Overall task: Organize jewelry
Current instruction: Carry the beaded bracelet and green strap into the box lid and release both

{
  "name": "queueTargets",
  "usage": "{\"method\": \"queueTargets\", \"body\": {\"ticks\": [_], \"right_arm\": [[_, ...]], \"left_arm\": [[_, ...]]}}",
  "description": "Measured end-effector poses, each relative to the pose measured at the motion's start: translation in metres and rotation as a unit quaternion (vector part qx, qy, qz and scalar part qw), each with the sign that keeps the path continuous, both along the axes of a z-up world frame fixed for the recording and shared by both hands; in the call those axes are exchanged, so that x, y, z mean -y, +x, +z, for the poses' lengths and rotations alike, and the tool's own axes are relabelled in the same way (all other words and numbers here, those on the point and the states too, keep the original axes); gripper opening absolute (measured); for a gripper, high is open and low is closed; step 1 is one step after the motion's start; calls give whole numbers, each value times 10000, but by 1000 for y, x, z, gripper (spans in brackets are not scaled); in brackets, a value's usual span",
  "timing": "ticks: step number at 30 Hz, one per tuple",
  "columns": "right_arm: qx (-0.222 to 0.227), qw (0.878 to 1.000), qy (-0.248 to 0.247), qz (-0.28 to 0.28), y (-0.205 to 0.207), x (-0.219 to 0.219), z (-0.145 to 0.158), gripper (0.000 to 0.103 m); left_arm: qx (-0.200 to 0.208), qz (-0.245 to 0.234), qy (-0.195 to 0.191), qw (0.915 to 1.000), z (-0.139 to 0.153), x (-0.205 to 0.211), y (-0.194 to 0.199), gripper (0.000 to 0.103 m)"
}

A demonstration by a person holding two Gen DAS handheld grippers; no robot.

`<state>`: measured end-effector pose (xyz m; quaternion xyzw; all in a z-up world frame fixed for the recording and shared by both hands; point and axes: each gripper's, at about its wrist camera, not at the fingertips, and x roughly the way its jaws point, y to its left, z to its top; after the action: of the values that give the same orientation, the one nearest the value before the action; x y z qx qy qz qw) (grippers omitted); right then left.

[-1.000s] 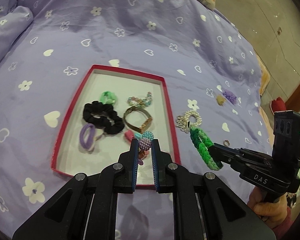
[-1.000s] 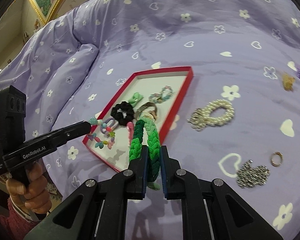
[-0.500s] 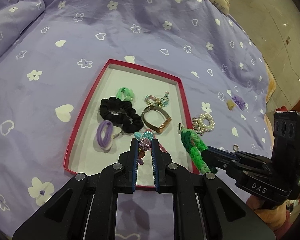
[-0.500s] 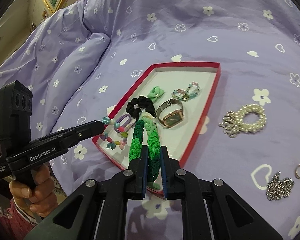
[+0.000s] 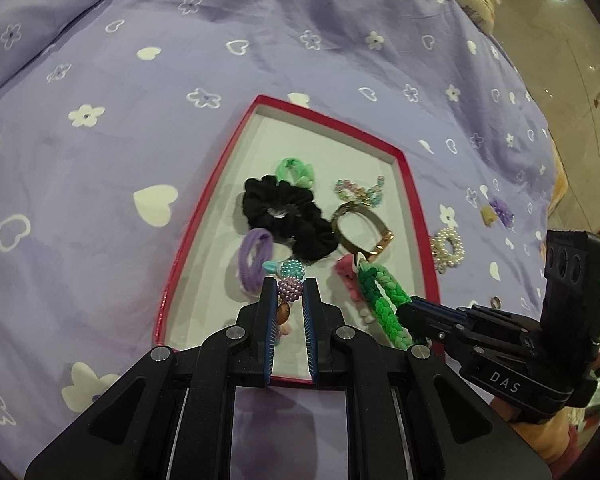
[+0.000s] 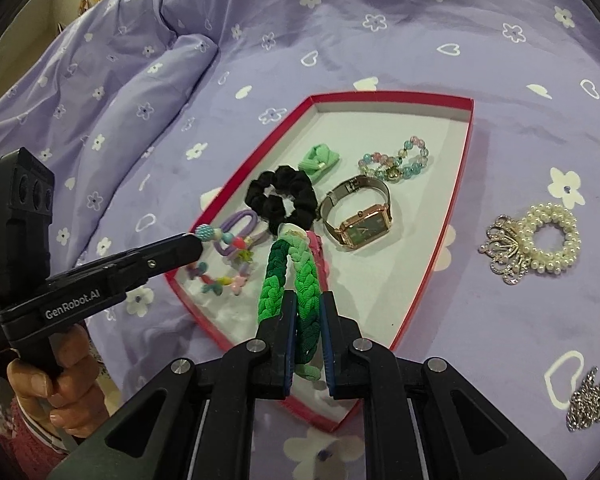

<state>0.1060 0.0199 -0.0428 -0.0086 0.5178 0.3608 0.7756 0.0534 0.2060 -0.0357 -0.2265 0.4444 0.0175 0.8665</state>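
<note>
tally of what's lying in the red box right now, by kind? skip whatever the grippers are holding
Lying in the red box:
Hair ties and scrunchies: 3 (black scrunchie, purple hair tie, green hair tie)
Bracelets: 1 (pastel bead bracelet)
Watches: 1 (gold watch)
Total: 5

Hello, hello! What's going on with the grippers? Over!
Left gripper shut on bead bracelet. Right gripper shut on green braid. Both over tray. Nothing blocking.

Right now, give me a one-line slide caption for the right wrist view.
Right gripper holds a green braided band over the red tray; left gripper brings a beaded bracelet.
</note>
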Motion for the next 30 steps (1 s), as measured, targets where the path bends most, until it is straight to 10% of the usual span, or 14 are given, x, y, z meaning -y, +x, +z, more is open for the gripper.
{"method": "queueTargets", "body": {"ticks": [30], "right_arm": [[-186, 9998, -63, 74, 2, -5, -13, 21]], "left_arm": [[-468, 271, 224, 9983, -24, -10, 5, 12]]}}
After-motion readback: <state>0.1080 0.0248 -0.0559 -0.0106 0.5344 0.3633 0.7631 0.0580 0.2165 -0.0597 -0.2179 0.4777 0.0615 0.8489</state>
